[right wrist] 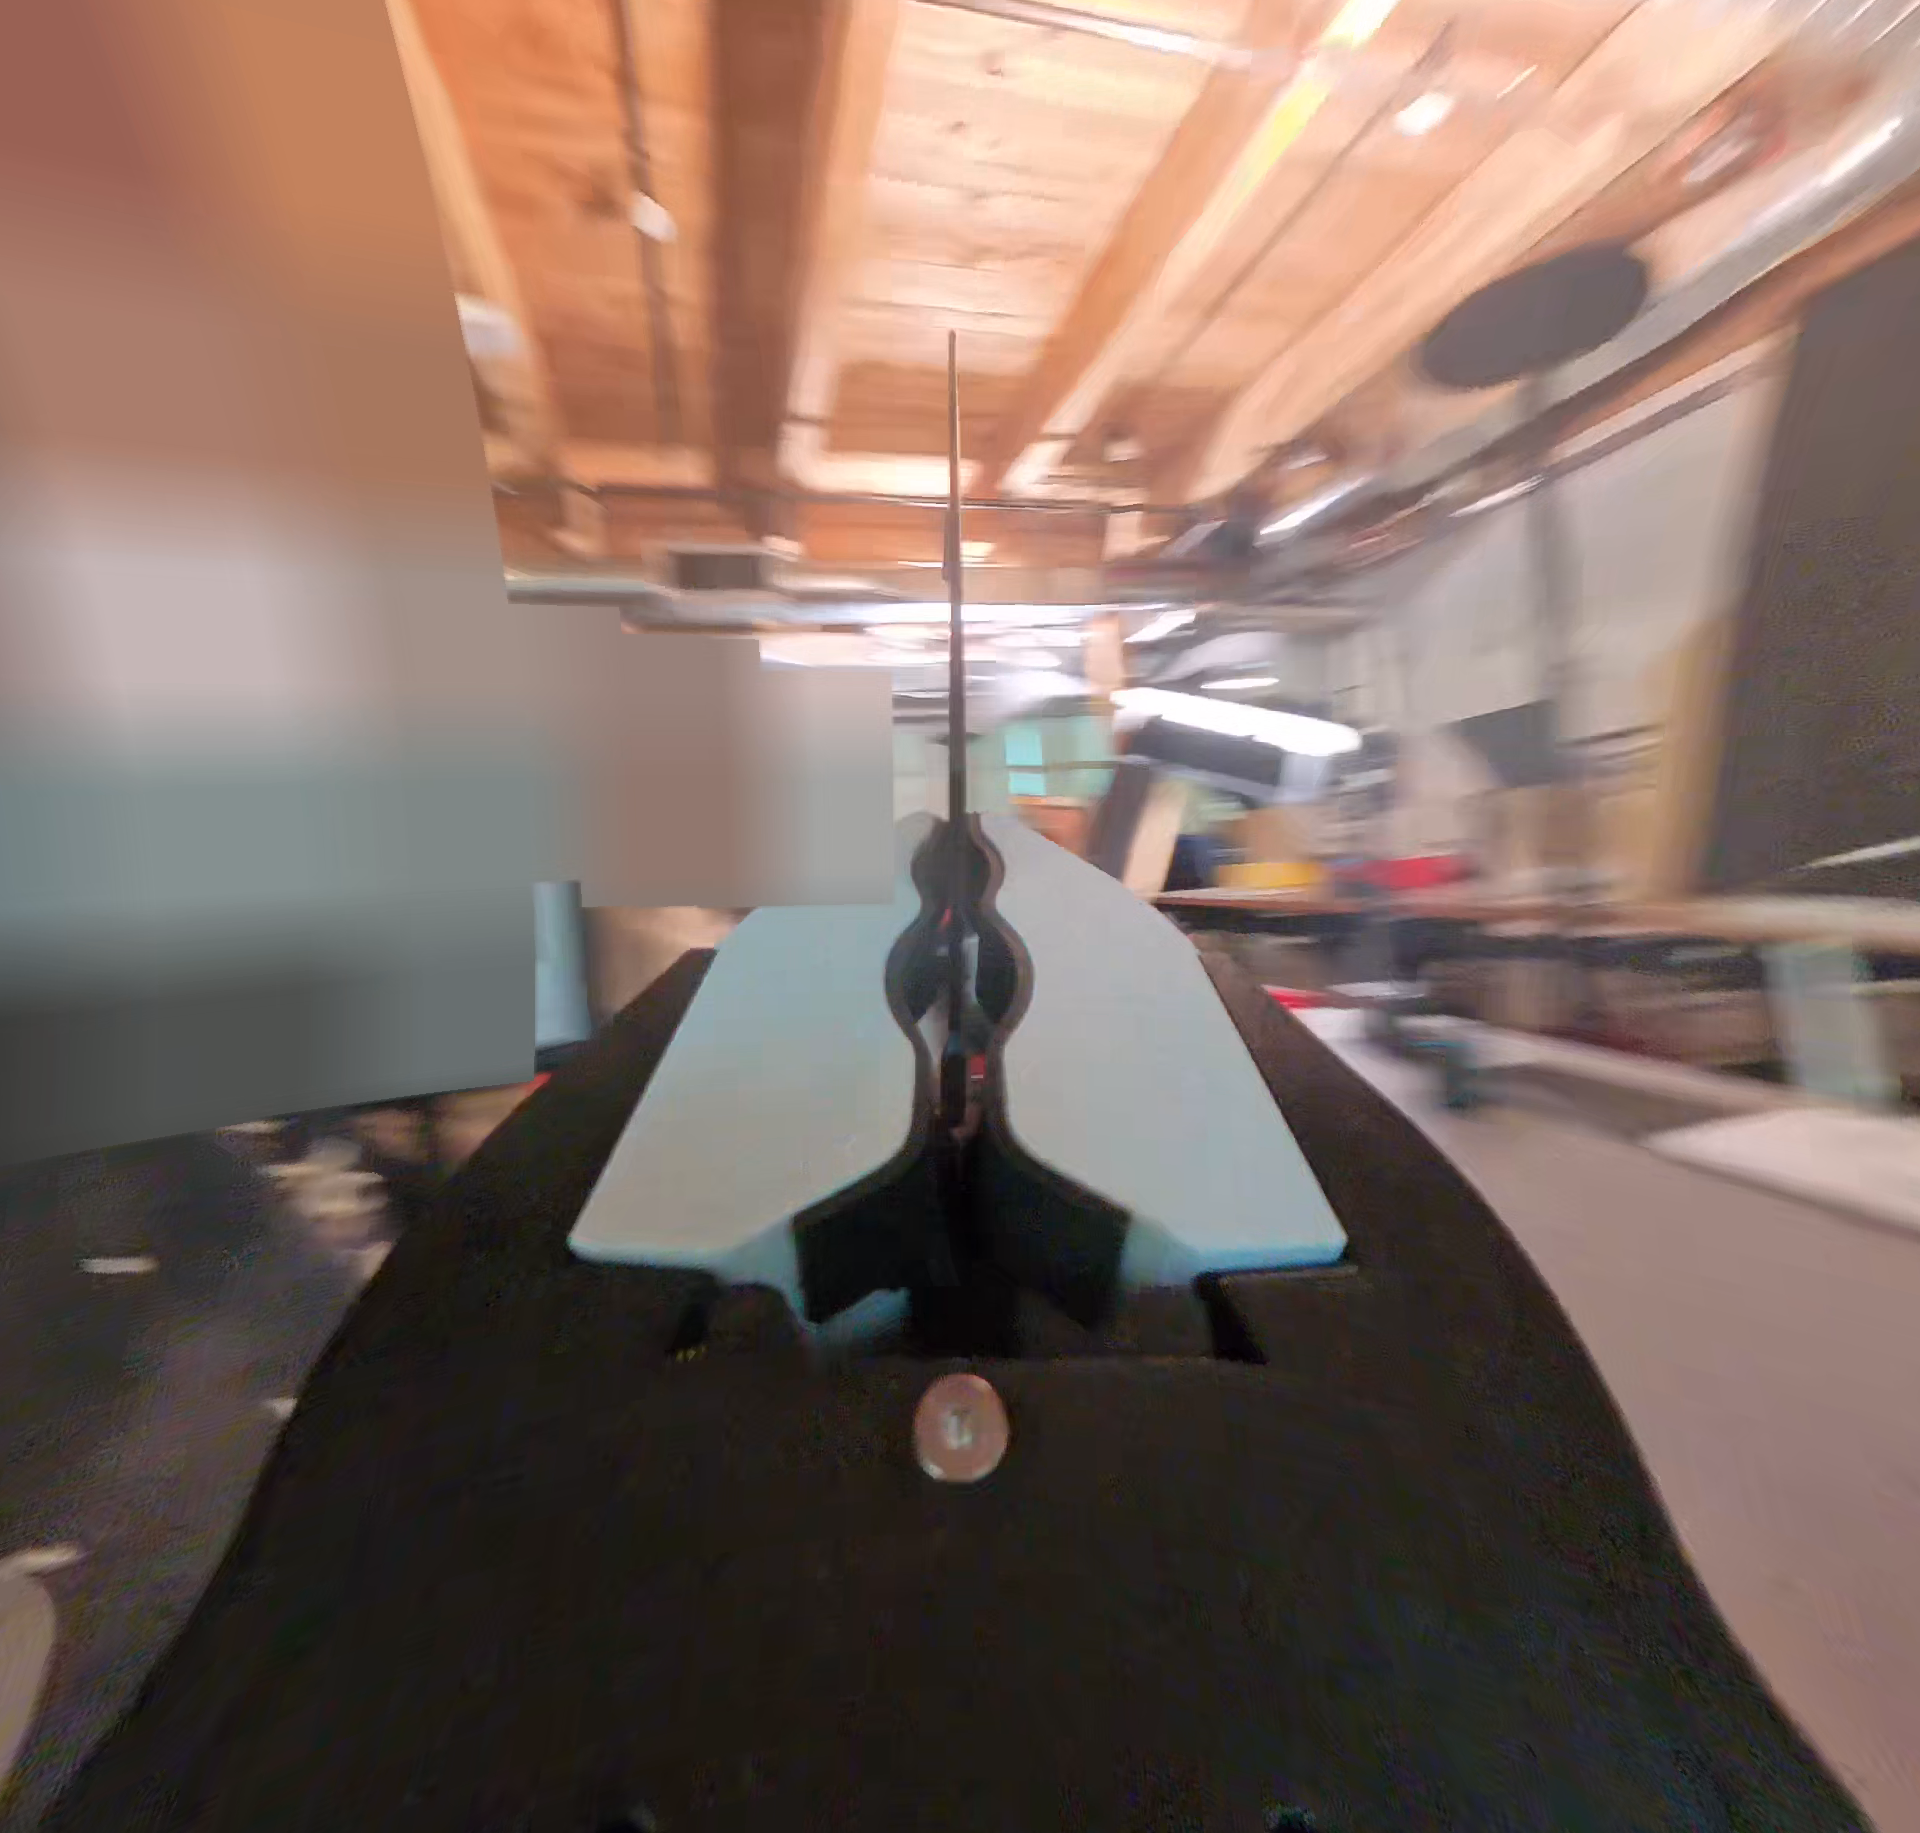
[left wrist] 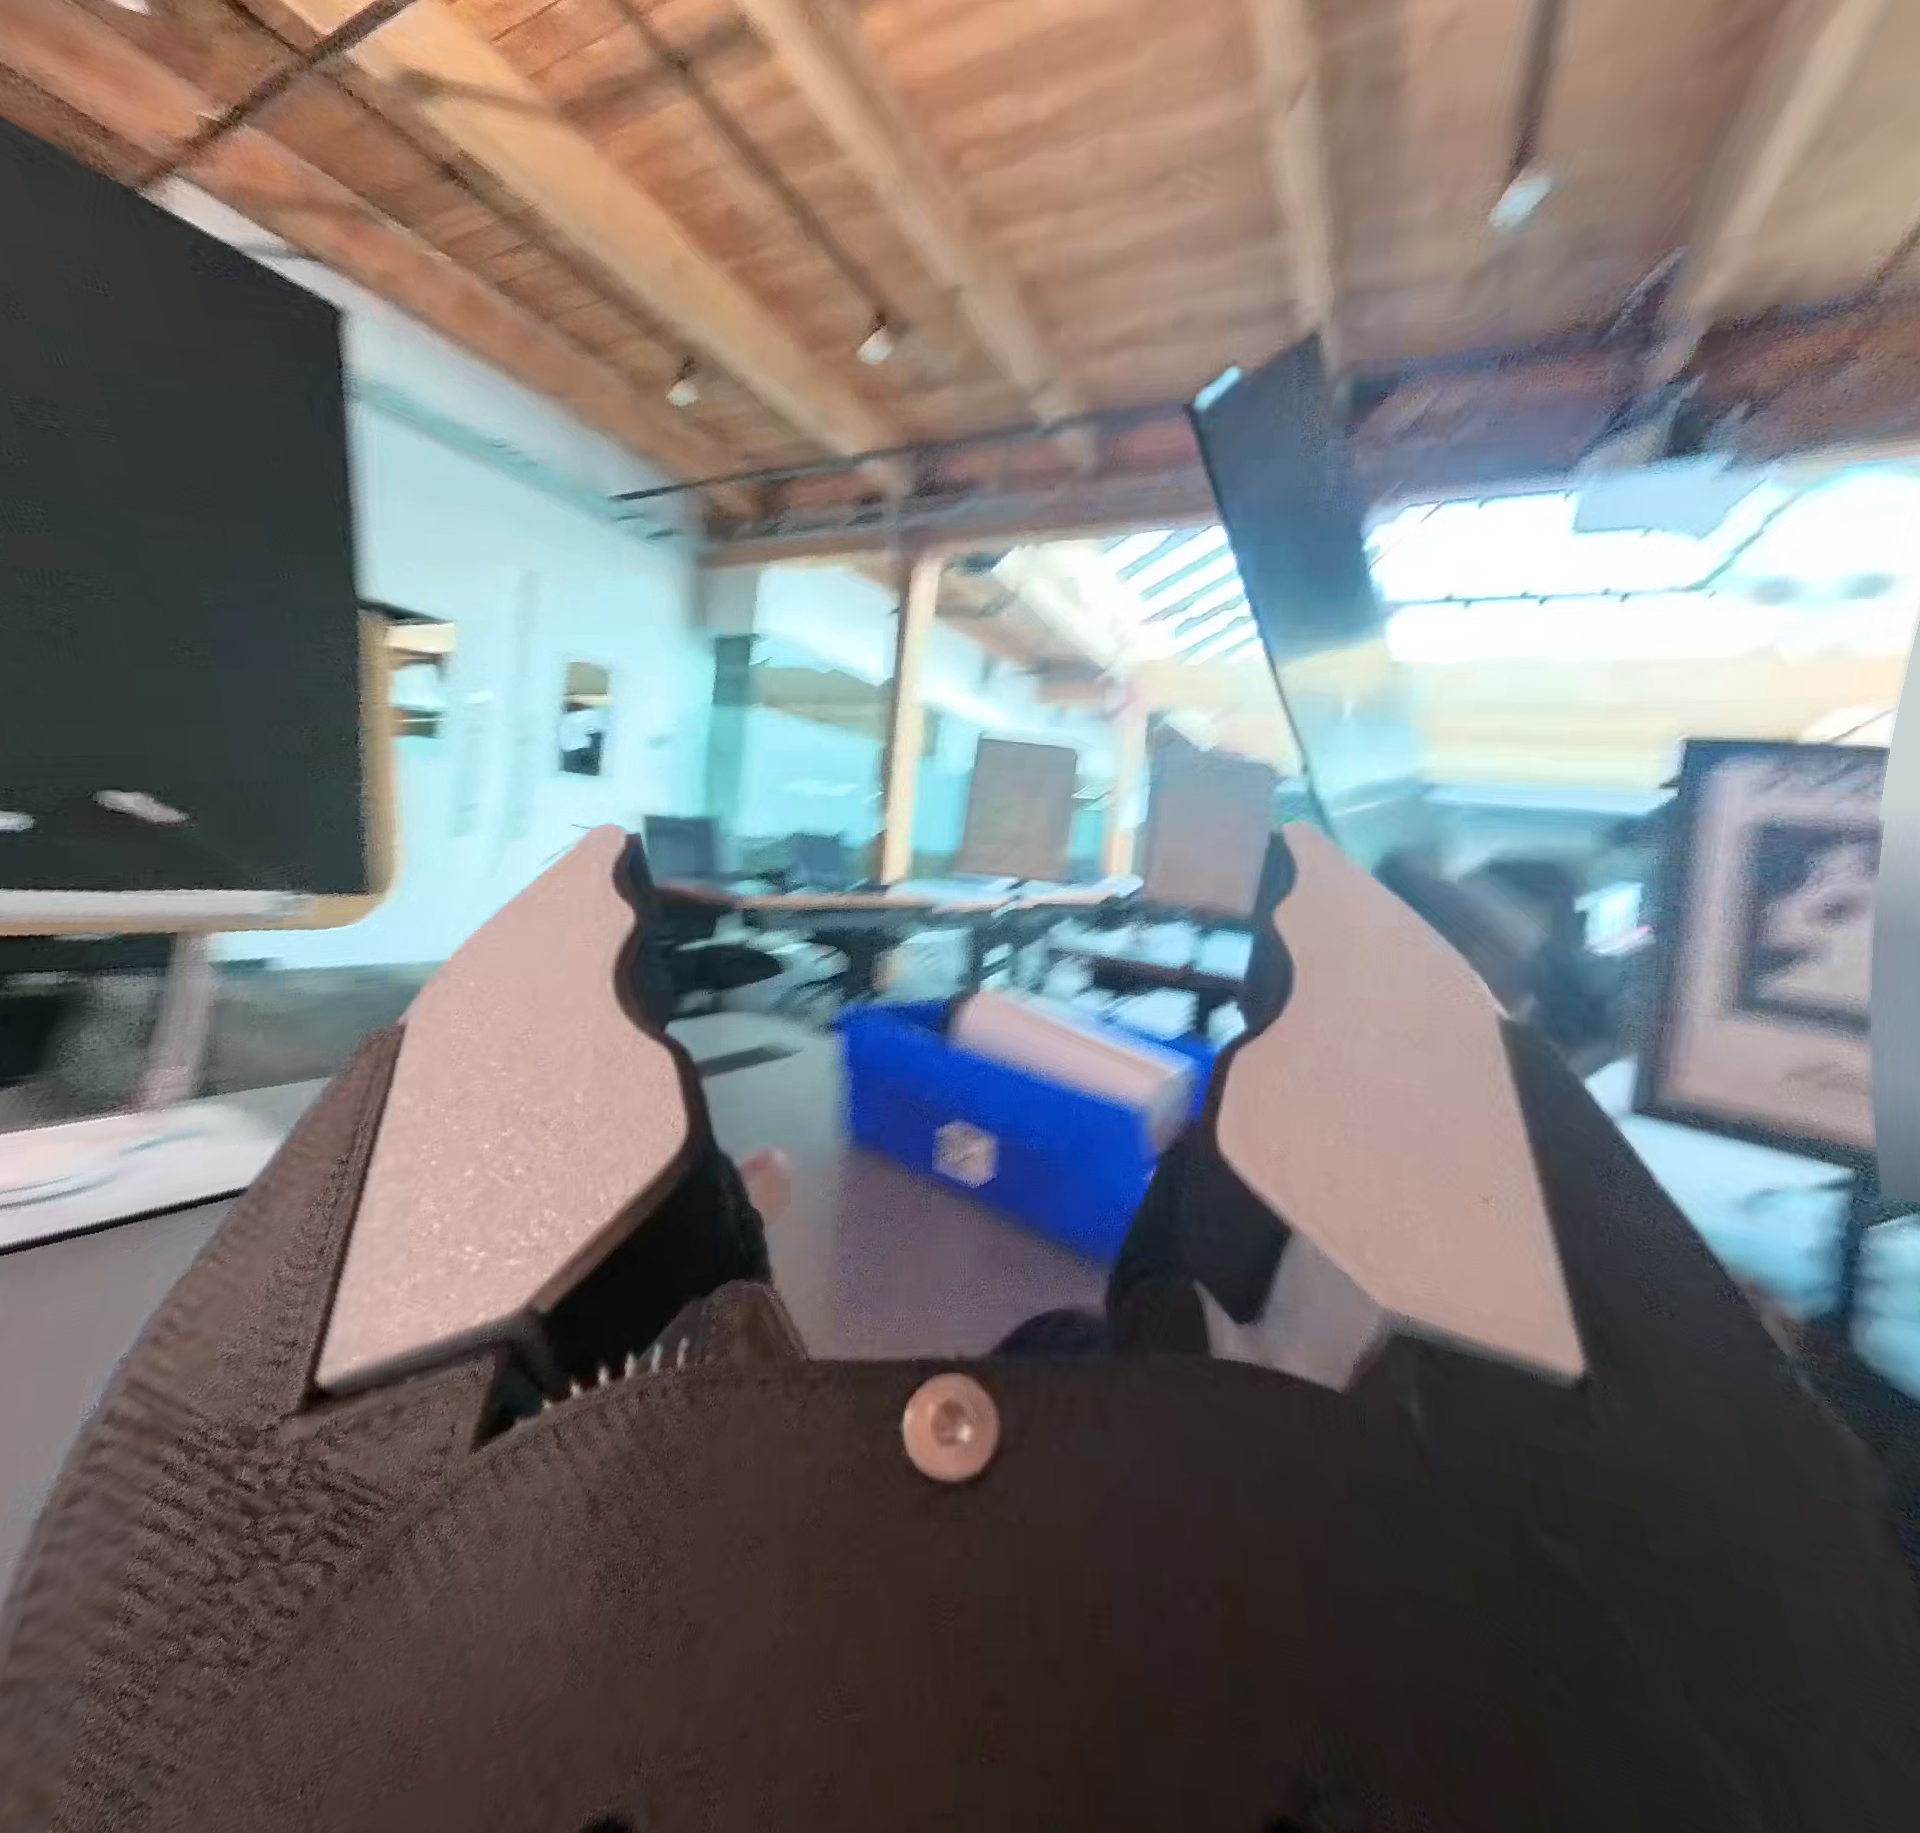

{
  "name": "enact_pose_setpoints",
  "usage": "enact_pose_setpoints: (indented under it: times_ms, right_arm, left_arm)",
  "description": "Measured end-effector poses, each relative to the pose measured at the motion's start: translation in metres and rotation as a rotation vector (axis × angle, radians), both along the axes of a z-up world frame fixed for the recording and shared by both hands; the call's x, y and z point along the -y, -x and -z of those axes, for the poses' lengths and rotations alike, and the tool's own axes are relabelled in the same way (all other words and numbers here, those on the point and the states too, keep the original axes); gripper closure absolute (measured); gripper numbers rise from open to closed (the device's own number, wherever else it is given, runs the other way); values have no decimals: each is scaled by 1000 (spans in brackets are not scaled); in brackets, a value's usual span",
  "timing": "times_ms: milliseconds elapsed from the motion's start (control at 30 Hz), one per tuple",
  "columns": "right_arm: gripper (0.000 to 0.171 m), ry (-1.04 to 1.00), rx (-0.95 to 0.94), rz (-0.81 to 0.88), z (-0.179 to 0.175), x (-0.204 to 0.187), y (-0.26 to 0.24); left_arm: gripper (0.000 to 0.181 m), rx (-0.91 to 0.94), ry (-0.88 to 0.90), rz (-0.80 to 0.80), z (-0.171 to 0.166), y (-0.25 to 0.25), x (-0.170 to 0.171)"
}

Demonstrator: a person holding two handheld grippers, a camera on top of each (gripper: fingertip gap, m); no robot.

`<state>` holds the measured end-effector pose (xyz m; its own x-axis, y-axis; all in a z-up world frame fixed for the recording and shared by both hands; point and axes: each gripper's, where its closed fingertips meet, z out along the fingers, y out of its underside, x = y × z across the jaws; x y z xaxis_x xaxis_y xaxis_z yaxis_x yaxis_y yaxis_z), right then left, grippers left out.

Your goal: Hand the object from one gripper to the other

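The object is a thin, dark, flat sheet. In the right wrist view I see it edge-on (right wrist: 953,536), standing upright out of my right gripper (right wrist: 961,838), which is shut on its lower part. In the left wrist view the sheet (left wrist: 1288,536) rises just beyond and above the right fingertip. My left gripper (left wrist: 951,848) is wide open and empty, with the sheet near its right finger (left wrist: 1371,1108) and not between the jaws. Both views are blurred by motion.
A blue bin (left wrist: 997,1118) holding a pale roll sits on the grey table (left wrist: 914,1253) ahead of the left gripper. A large black screen (left wrist: 156,536) stands at the left and a framed picture (left wrist: 1766,952) at the right. A fingertip (left wrist: 769,1181) shows beside the left finger.
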<state>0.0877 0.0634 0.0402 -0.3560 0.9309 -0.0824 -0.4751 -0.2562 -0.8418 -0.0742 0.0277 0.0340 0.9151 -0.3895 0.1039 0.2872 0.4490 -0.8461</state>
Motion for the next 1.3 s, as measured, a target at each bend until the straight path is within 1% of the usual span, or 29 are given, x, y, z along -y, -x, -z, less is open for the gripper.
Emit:
enact_pose_setpoints:
  times_ms: [33,133,200,233,300,400,433,533,633,867,1033,1300]
  right_arm:
    - [169,-69,4,161,-5,-19,-9]
    - [170,-233,43,640,-16,-80,-45]
    - [170,-303,88,913,-17,-117,-71]
    - [170,-317,111,1013,-16,-132,-82]
    - [170,-329,180,1141,-9,-158,-99]
    - [170,-323,260,1281,-1,-190,-124]
    - [170,-321,289,1326,2,-199,-134]
    - [169,-312,385,1465,15,-228,-164]
    - [168,-283,465,1536,34,-253,-184]
    - [170,-204,629,1566,82,-293,-198]
    - [168,-136,712,1532,105,-306,-198]
    - [168,-36,871,1466,133,-314,-196]
  left_arm:
    - [73,-63,26,-95,8,8,-7]
    - [75,-232,25,-355,28,27,-24]
    - [77,-367,61,-418,49,25,-39]
    - [77,-419,110,-427,64,23,-49]
    - [76,-489,187,-445,91,23,-65]
    - [77,-542,230,-465,121,25,-78]
    - [77,-563,272,-455,126,23,-81]
    - [79,-604,217,-482,120,20,-78]
    - [79,-587,229,-468,121,20,-79]
    - [78,-532,242,-446,121,23,-79]
    - [78,-543,252,-443,123,22,-80]
    - [79,-547,270,-439,126,22,-81]
